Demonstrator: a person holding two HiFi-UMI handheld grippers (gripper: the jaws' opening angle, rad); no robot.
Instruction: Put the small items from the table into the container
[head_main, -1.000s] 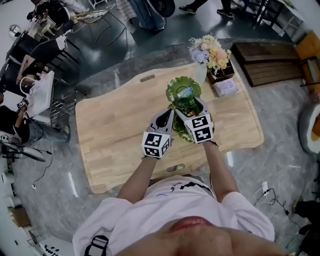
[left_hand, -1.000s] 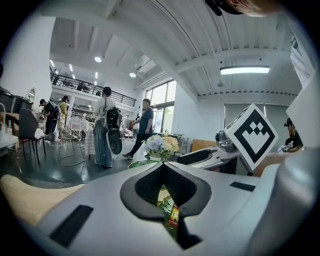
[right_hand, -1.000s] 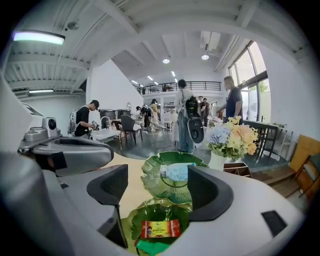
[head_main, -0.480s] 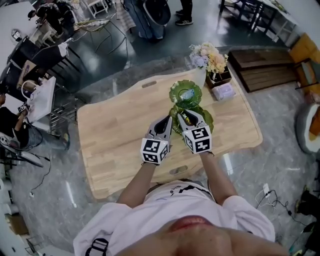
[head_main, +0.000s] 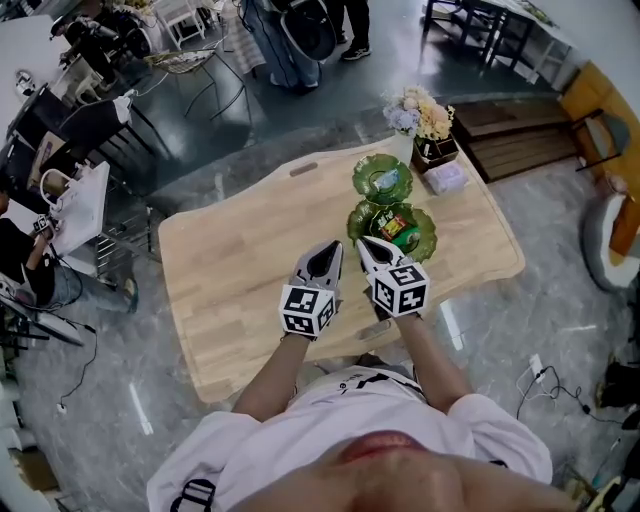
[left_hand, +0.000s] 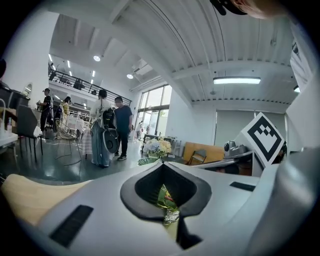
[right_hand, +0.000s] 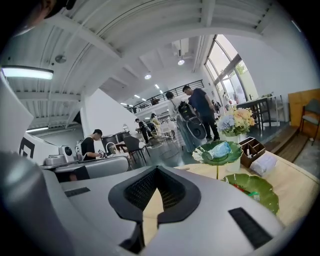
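Left gripper (head_main: 329, 249) and right gripper (head_main: 366, 245), fingers closed and empty, above the near counter (head_main: 230, 260).
The green container (head_main: 429, 239), small items (head_main: 396, 228) inside, lies far and right; the right gripper is nearer.

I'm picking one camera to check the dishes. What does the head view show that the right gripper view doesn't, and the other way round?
Only the head view: the left gripper, the person's arms and the whole outline of the wooden table.
Only the right gripper view: the right gripper with its jaws together and nothing between them, and the thin stem holding the upper green dish above the lower green dish.
Both: the two dishes, the flowers and the brown box.
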